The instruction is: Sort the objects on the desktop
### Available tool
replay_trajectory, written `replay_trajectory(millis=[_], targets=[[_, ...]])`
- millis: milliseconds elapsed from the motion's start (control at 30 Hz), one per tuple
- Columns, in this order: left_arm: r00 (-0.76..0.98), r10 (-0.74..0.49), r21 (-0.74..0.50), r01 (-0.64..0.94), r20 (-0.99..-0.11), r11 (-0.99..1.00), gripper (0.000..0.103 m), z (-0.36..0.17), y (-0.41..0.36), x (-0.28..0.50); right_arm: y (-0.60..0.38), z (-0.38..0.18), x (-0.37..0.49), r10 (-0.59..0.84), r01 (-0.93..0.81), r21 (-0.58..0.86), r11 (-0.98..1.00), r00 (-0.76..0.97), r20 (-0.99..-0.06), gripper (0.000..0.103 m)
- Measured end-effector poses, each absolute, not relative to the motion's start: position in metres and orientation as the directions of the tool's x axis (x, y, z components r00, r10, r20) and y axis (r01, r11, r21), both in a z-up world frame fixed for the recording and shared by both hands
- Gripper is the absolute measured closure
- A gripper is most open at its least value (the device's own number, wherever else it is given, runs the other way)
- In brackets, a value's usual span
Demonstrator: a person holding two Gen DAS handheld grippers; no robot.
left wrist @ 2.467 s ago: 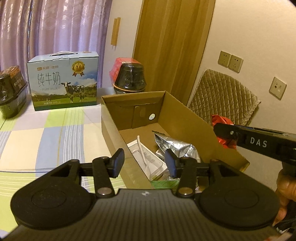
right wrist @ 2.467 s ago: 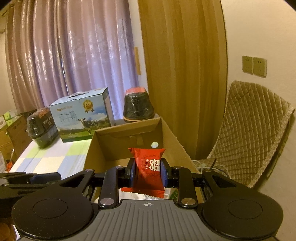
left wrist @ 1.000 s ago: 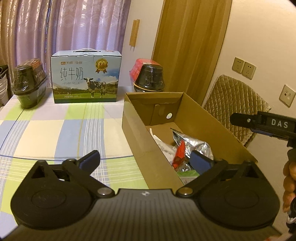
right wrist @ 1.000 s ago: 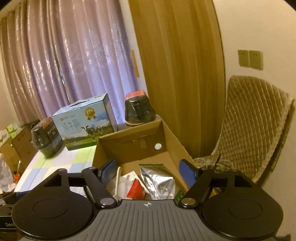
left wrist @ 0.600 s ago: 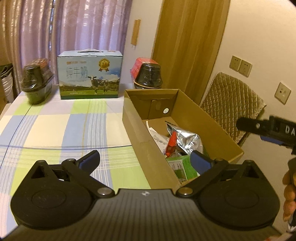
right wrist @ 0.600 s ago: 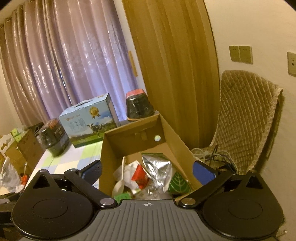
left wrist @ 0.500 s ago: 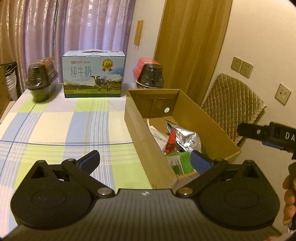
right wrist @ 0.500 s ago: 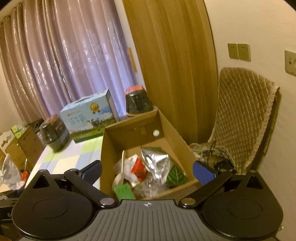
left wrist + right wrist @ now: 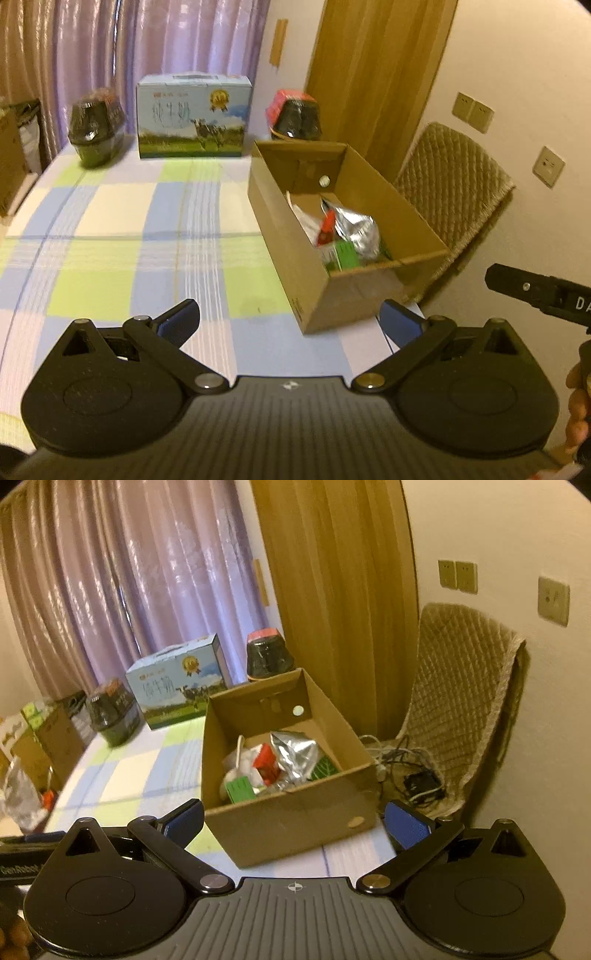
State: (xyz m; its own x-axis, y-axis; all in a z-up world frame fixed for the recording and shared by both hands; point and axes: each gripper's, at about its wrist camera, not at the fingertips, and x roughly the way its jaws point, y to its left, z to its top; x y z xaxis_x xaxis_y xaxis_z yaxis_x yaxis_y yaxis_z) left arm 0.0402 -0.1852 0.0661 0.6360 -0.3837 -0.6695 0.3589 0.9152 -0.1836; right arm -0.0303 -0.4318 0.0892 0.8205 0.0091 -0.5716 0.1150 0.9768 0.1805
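An open cardboard box stands at the table's right edge. Inside lie a red snack packet, a silver foil bag, a green carton, a white spoon and white wrappers. My left gripper is open and empty, held back from the box's near end. My right gripper is open and empty too, just in front of the box. The right gripper's black body shows at the right of the left wrist view.
A blue milk carton case and two dark jars stand along the far edge of the checked tablecloth. A quilted chair with cables sits right of the box. Boxes and a bag lie at the left.
The right gripper opened and dropped the red packet into the box. Both grippers then pulled back and away from the box, and the left gripper also opened wide.
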Motion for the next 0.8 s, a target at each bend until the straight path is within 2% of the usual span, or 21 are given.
replay_trajectory(millis=[800], targets=[[0.653,-0.330,-0.132,0.334,-0.681,0.933,0.001,0.069,-0.177,0.009,-0.411,0.101,-0.059,0.028,0.085,0.171,0.982,0.822,-0.568,0.002]])
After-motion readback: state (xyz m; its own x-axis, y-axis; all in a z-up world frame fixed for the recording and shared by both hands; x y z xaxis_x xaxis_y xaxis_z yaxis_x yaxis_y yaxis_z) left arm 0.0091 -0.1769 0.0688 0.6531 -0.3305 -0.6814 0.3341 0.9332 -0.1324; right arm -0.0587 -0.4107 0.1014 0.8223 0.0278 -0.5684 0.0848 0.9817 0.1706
